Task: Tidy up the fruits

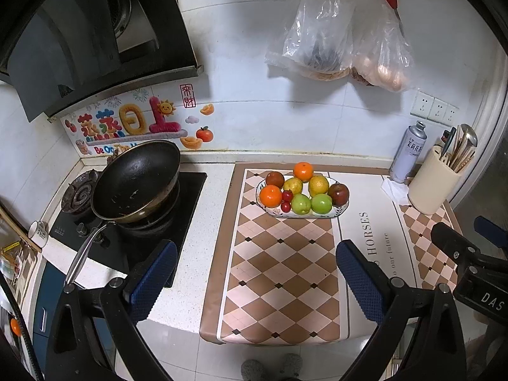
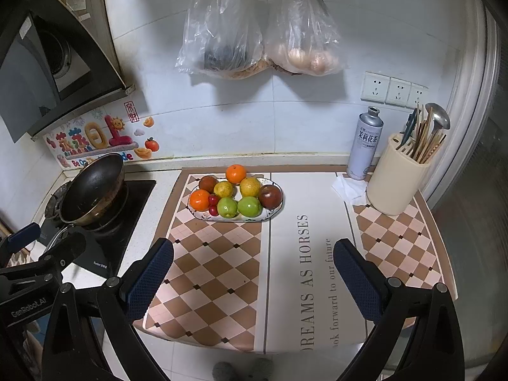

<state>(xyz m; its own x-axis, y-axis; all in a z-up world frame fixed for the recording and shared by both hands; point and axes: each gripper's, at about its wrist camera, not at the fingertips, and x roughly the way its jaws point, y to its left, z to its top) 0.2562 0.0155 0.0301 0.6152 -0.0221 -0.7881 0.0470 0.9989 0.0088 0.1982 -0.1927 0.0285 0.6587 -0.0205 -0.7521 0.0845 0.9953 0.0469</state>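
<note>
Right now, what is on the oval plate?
The oval plate holds two oranges, two yellow citrus fruits, two green apples, two dark red fruits and small red cherries. The fruit covers the plate's pattern and anything lying beneath it.

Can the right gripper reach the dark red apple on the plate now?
Probably yes: the right gripper is open, the mat between lies bare, and the dark red apple sits at the plate's right end.

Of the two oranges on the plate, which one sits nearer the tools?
The orange at the plate's left end, beside the small red fruits. The other orange sits at the back edge, toward the wall.
</note>
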